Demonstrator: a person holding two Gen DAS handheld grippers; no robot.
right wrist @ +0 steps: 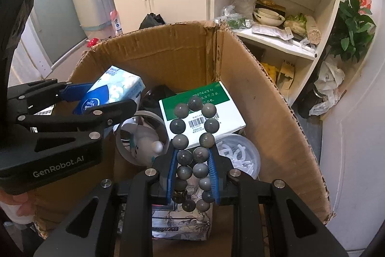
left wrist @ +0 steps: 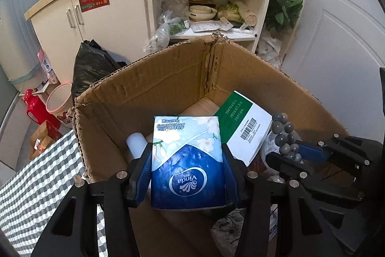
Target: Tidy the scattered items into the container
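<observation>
Both views: soft, cool, even indoor light, moderately bright; source not identifiable. Glare patch on the glossy blue face of the tissue pack (left wrist: pixel 187 160), the landmark here. Below it, the floor of the cardboard box (left wrist: pixel 168 78) lies in shadow; the box's far walls above it are evenly lit. Strong fisheye bending throughout: cabinet (left wrist: pixel 96 16) edges behind the pack curve. Black vignette at all corners. Focus sharp centrally, softer toward the rim.
</observation>
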